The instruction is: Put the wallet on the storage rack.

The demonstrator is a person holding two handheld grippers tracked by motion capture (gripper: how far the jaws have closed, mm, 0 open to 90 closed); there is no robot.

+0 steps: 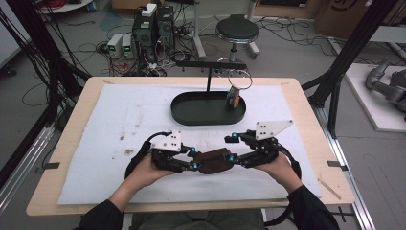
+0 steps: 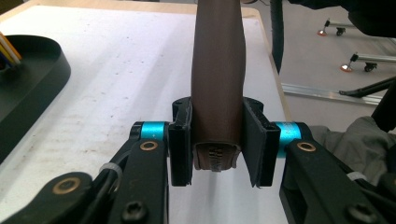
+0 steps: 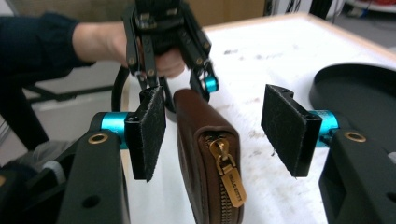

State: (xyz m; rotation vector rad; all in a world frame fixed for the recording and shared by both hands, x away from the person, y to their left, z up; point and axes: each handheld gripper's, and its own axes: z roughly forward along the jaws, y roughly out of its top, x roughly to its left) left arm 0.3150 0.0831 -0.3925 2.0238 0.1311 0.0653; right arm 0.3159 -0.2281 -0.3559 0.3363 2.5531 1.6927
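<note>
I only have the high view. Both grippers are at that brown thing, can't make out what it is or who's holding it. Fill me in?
Observer: It's a brown leather zip wallet; the right gripper view shows a gold zipper pull at the end facing the right gripper.
Operator: Is the right one clamped on it?
Observer: No. Its fingers stand wide open, with a clear gap between the wallet and the far pad.
Operator: And the left?
Observer: The left gripper is shut on the wallet's other end, both pads pressed against its sides, zipper teeth showing between them.
Operator: Is it lifted?
Observer: Cannot tell from any view.
</note>
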